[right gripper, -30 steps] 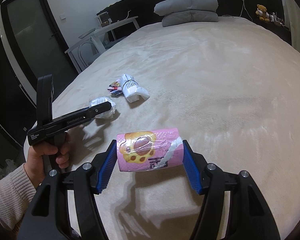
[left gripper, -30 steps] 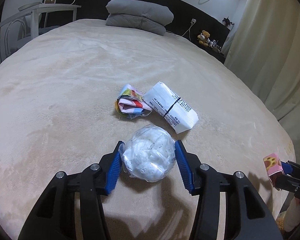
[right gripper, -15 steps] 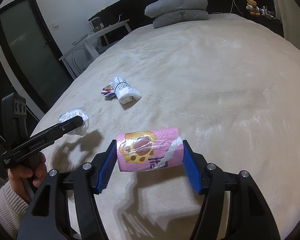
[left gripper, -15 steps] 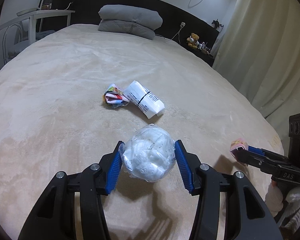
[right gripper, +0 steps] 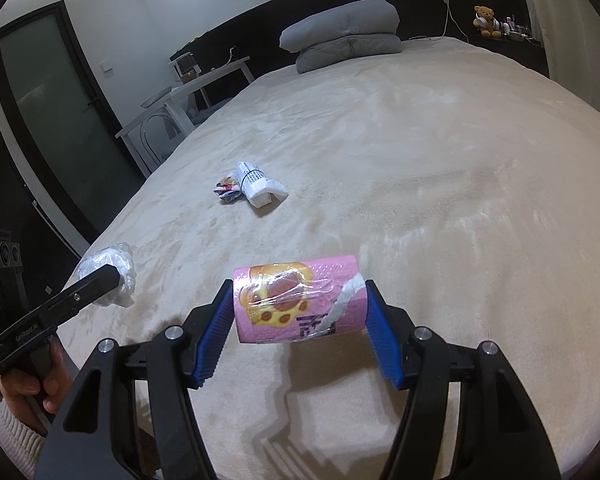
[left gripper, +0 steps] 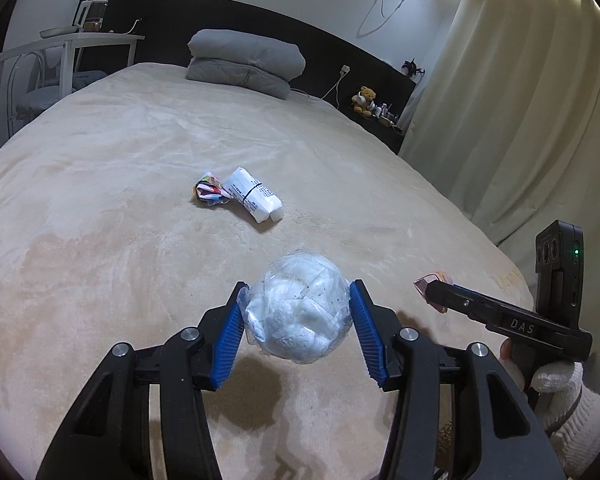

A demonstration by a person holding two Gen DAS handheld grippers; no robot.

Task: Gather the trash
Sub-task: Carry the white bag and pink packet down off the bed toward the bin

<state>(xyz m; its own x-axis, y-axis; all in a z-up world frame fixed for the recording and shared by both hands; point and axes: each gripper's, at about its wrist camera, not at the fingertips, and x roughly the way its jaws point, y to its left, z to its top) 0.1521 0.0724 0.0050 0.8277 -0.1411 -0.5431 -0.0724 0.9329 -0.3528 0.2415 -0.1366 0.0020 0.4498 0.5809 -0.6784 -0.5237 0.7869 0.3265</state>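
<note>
A clear bag of white tissue (left gripper: 298, 306) is clamped between the blue pads of the left hand-held gripper (left gripper: 298, 312), held above the bed (left gripper: 120, 184). A pink tissue pack (right gripper: 300, 299) is gripped by the right hand-held gripper (right gripper: 300, 312) — two more pieces, a white packet (left gripper: 254, 196) and a crumpled colourful wrapper (left gripper: 209, 191), are left lying mid-bed, touching.

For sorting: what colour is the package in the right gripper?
Pink package with yellow paw print; right wrist view.

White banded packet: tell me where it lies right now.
The white banded packet lies mid-bed on the beige blanket, touching a crumpled colourful wrapper on its left in both views, beyond both loaded grippers.
</note>
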